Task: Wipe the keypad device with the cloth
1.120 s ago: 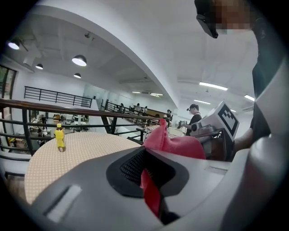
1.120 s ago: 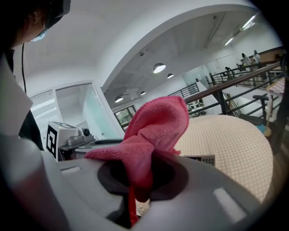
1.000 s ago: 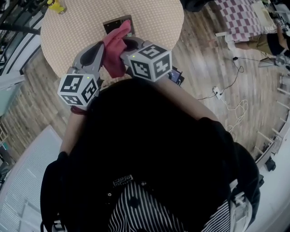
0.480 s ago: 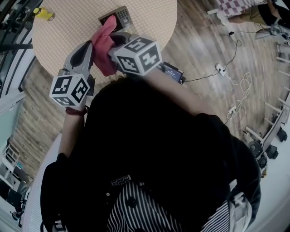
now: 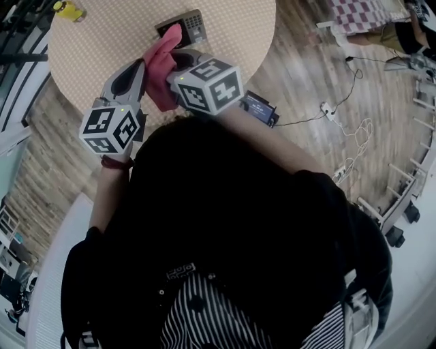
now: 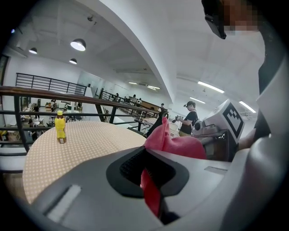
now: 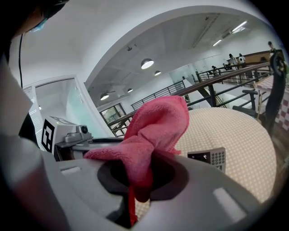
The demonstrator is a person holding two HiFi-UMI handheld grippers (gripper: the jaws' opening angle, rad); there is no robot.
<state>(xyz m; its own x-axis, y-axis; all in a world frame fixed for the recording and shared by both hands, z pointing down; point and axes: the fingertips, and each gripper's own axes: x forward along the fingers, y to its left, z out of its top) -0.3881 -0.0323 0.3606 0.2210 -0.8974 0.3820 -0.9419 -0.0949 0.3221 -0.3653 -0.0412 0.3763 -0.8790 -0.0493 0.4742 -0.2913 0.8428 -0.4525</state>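
While both hands are hovering over the near edge of the round, dotted beige worktop (image 5: 102, 41), the left claw (image 5: 139, 68) and the right claw (image 5: 182, 60) are meeting on one pink cloth (image 5: 163, 58), each pinching a part of it. In the left gripper view, the left claw (image 6: 149, 178) is clamping a thin fold of the cloth (image 6: 174, 144) between its closed jaws, and the rest is bunching up above them. In the right gripper view, the right claw (image 7: 135, 180) is likewise squeezing a fold of the cloth (image 7: 156, 126), which is rising out of the jaws in a crumpled peak. The two claws are pointing toward each other with the cloth stretching between them, and it is hanging in the air above the worktop rather than lying on it. The keypad device (image 5: 185, 24) is lying flat on the worktop just beyond the cloth; in the right gripper view the device (image 7: 210, 158) is showing its dark screen and button grid, apart from the cloth. A yellow bottle (image 5: 68, 9) is standing upright near the far left rim of the worktop, well apart from the device. A wooden floor (image 5: 300, 75) is showing to the right of the worktop.
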